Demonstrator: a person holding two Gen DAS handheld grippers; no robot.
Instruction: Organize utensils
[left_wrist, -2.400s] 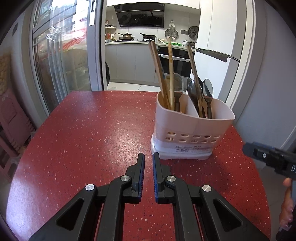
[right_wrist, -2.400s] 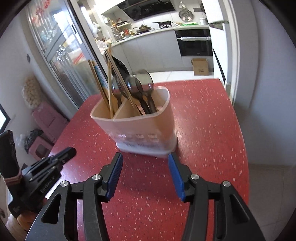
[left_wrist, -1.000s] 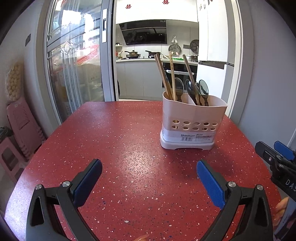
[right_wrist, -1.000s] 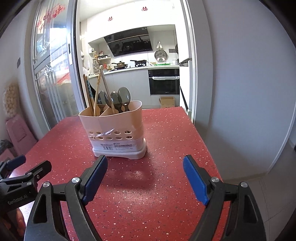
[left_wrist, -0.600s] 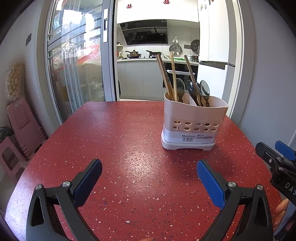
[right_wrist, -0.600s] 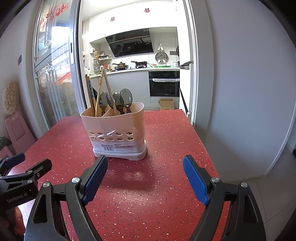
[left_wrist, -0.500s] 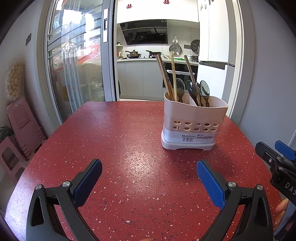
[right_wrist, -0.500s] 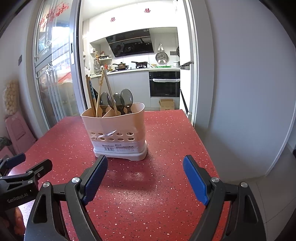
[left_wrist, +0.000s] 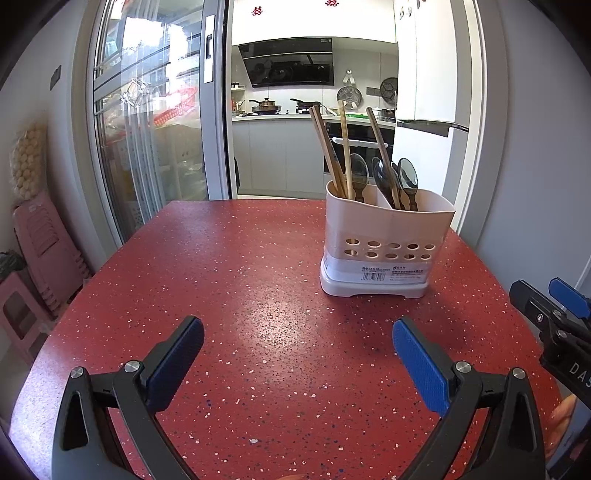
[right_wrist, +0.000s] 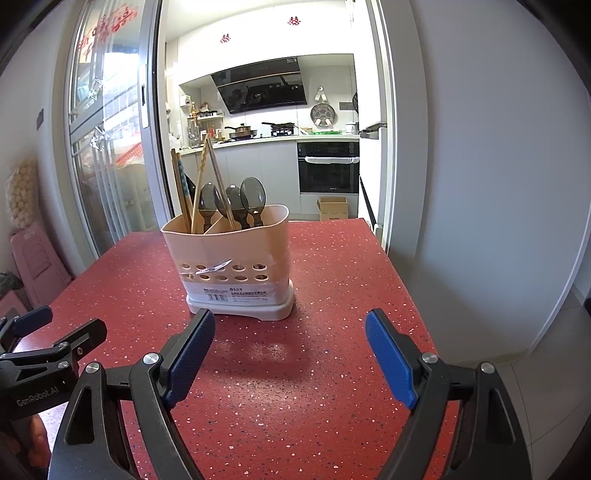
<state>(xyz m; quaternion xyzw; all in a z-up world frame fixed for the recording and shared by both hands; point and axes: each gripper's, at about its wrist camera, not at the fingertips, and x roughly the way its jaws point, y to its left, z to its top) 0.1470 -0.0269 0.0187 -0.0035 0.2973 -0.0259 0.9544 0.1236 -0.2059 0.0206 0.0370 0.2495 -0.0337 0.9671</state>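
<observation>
A beige two-compartment utensil holder (left_wrist: 384, 236) stands upright on the red speckled table (left_wrist: 236, 280); it also shows in the right wrist view (right_wrist: 232, 258). Wooden chopsticks (left_wrist: 332, 155) and dark spoons (left_wrist: 406, 177) stand in it, a spoon among the chopsticks on the left side and a chopstick among the spoons on the right. My left gripper (left_wrist: 297, 343) is open and empty, low over the table, well short of the holder. My right gripper (right_wrist: 290, 338) is open and empty, just in front of the holder. Each gripper shows at the edge of the other's view.
The table's right edge (right_wrist: 402, 280) runs along a grey wall and a doorway. A glass sliding door (left_wrist: 147, 147) and pink stools (left_wrist: 40, 251) stand to the left. A kitchen with an oven (right_wrist: 328, 166) lies behind.
Both grippers opened wide and drew back from the holder, tilting up to a level view. In the last half second almost nothing has moved.
</observation>
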